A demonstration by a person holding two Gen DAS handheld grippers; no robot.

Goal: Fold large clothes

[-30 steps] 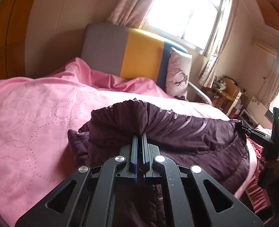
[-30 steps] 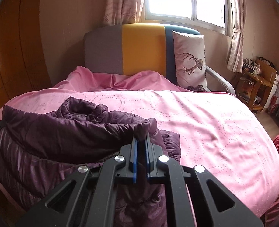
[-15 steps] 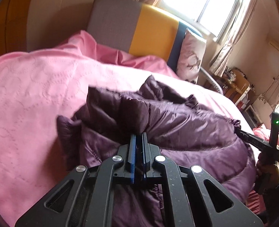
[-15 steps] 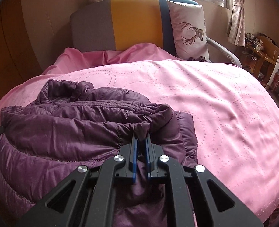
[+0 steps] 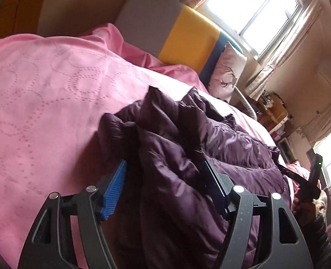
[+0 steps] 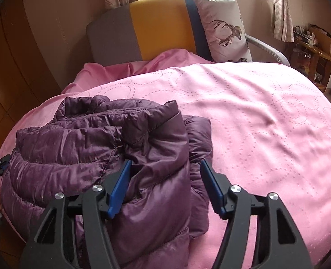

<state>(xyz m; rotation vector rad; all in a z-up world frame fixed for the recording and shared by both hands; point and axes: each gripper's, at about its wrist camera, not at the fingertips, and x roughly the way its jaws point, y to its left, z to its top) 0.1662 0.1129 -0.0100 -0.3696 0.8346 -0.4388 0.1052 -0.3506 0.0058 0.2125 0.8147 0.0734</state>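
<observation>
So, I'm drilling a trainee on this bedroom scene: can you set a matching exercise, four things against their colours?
Things:
1. puffer jacket
2. bedspread
3. gripper pads
4. middle panel of the headboard

Colours:
a. blue
b. yellow
c. dark purple
d. pink

Pairs: 1-c, 2-d, 3-a, 4-b

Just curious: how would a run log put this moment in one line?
left tool: opening | right tool: opening | purple jacket: between both, on pink bedspread
</observation>
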